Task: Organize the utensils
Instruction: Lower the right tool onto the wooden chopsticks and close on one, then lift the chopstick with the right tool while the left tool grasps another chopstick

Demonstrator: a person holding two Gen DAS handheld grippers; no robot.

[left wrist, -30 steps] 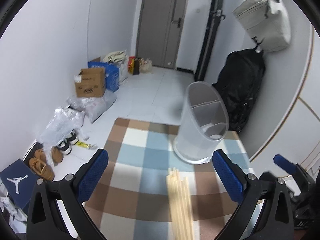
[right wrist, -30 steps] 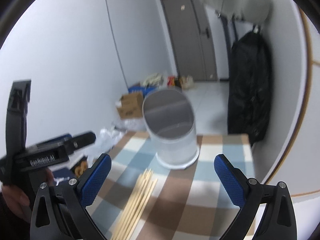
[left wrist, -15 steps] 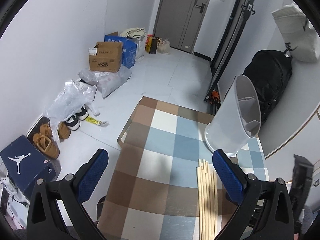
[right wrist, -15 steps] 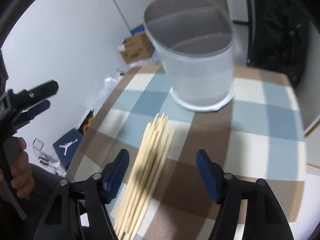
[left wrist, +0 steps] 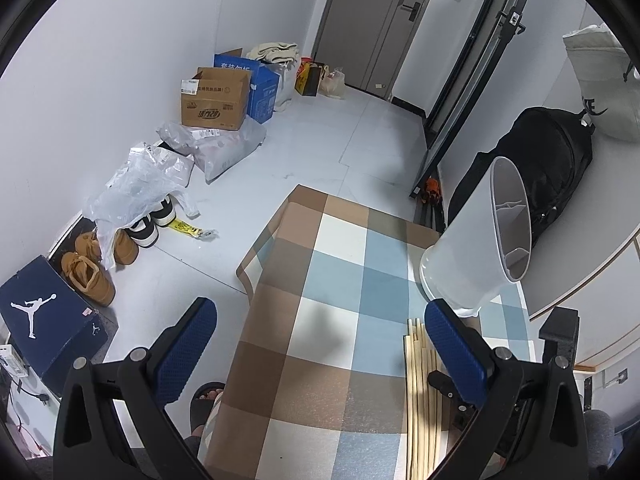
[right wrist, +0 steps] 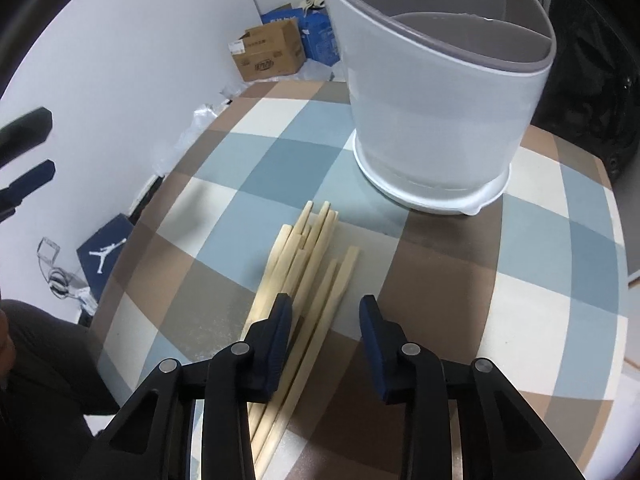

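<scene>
Right wrist view is looking steeply down along the right gripper [right wrist: 324,320], whose jaws have just been closing and are now standing partly open, astride the right-hand side of the chopsticks [right wrist: 304,264] without the pads pressing on any of them that I can make out. Those sticks are lying flat on the checked tablecloth [right wrist: 540,320], directly under and ahead of this gripper, their long axis running almost in line with the way the fingers are pointing and only slightly slanted, so the jaws are standing across the sticks (a crosswise pinch, the useful way). Their far tips are pointing toward the white utensil holder [right wrist: 436,120], which is standing upright just beyond them, its divided compartments empty as far as the frame shows.

Over in the left wrist view, the left gripper [left wrist: 320,348] is hanging wide open with nothing between its pads; the bundle is lying off at its right finger [left wrist: 452,344], partly hidden behind it. So the right hand is judged the nearer one, and its pick is likely calling for closing further on a few sticks.
</scene>
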